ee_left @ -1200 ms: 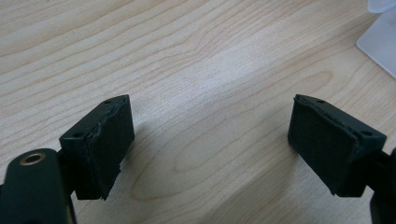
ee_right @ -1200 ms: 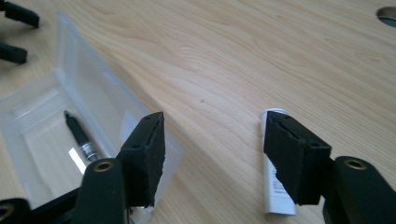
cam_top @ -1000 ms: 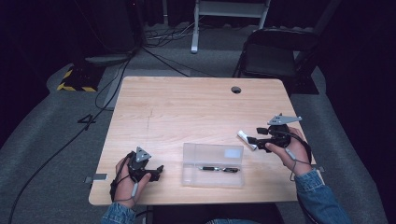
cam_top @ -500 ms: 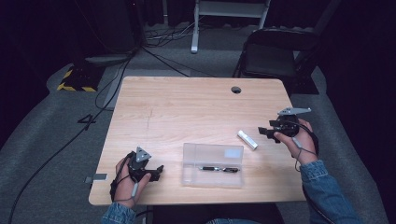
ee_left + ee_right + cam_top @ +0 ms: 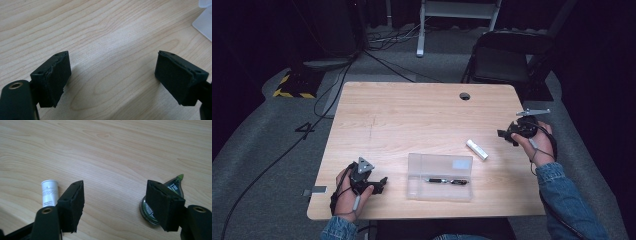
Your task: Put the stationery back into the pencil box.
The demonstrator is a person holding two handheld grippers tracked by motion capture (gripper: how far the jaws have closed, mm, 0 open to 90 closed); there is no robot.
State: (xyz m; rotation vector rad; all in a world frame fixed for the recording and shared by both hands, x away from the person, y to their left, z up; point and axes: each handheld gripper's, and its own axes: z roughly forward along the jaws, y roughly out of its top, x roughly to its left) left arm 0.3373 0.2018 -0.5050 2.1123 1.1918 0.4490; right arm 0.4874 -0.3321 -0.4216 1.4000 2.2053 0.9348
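L gripper (image 5: 377, 184) sits low at the worktop's (image 5: 412, 115) near-left corner, held in the person's L hand (image 5: 346, 196); in the left gripper view its fingers (image 5: 53, 78) stand wide apart w/ bare wood between them, a corner of the clear case (image 5: 203, 21) at the upper right; in the high view that clear case (image 5: 440, 176) lies flat near the front edge, mid-worktop, a dark pen (image 5: 445, 181) inside; just right of it & apart, a small white tube (image 5: 476, 149) lies at a slant on the wood; R gripper (image 5: 508, 136) is well off to the right by the worktop's edge, in the R hand (image 5: 539, 142); its fingers (image 5: 72, 205) are spread wide, holding nothing; the right gripper view puts the white tube (image 5: 49, 192) beside one of them, a green-tipped item (image 5: 173, 186) half hidden behind the other.
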